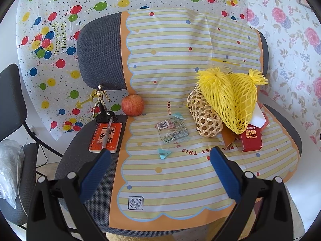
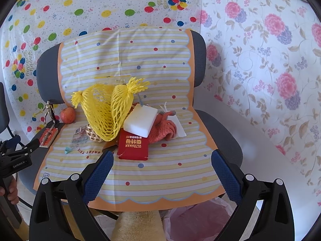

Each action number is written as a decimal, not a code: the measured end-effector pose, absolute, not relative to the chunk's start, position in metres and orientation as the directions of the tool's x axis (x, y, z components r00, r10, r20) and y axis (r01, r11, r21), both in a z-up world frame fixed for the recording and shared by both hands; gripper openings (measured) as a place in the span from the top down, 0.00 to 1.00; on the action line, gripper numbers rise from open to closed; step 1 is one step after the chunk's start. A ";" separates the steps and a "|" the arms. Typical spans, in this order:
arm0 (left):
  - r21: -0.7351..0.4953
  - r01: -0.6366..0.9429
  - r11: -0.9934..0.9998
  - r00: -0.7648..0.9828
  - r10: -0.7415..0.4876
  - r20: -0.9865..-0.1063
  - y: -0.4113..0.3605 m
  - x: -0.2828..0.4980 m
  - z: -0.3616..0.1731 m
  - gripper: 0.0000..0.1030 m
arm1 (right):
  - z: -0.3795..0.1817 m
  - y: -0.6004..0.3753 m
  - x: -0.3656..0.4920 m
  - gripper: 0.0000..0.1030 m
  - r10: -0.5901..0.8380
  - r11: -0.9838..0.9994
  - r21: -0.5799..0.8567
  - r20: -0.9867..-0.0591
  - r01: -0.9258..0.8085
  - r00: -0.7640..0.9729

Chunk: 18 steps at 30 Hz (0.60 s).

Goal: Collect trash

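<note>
Open room: front half of striped cover [image 1: 176,180] on chair seat is bare
Left gripper [image 1: 160,160]: jaws wide apart, holding nothing
Right gripper [image 2: 162,160]: jaws wide apart, holding nothing
Clear wrapper [image 1: 173,132]: flat, crumpled, mid-seat, barcode label
Yellow foam nets [image 1: 226,100]: leaning on woven basket [image 1: 204,116]
Red box [image 2: 133,145]: reads "ULTRAMAN"

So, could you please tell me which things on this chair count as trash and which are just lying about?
Trash, likely: clear wrapper, yellow foam nets, teal paper scrap, red carton.
Lying about: apple, figurine, notebook, pen, woven basket, white sponge.
</note>
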<state>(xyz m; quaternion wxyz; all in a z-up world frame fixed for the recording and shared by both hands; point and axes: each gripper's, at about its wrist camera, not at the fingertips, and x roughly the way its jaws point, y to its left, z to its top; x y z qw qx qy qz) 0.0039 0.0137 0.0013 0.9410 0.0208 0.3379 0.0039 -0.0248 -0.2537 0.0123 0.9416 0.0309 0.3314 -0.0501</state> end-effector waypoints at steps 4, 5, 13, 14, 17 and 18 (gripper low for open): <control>0.042 0.008 0.999 0.772 0.021 -0.635 0.014 0.004 0.002 0.07 | 0.012 -0.255 -0.024 0.06 -0.075 0.993 0.024 -0.628 0.116 0.774; 0.043 0.008 0.999 0.772 0.021 -0.636 0.014 0.004 0.002 0.07 | 0.012 -0.256 -0.025 0.06 -0.075 0.993 0.024 -0.630 0.117 0.773; 0.042 0.007 0.999 0.772 0.022 -0.636 0.014 0.004 0.002 0.07 | 0.012 -0.256 -0.025 0.06 -0.077 0.993 0.023 -0.629 0.117 0.774; 0.043 0.007 0.999 0.771 0.022 -0.636 0.014 0.004 0.002 0.07 | 0.012 -0.257 -0.025 0.06 -0.076 0.993 0.023 -0.630 0.117 0.773; 0.043 0.006 0.999 0.770 0.023 -0.637 0.014 0.004 0.001 0.07 | 0.011 -0.256 -0.024 0.06 -0.077 0.993 0.023 -0.632 0.118 0.771; 0.043 0.005 0.999 0.770 0.024 -0.637 0.015 0.004 0.001 0.07 | 0.011 -0.256 -0.024 0.06 -0.079 0.993 0.022 -0.631 0.119 0.772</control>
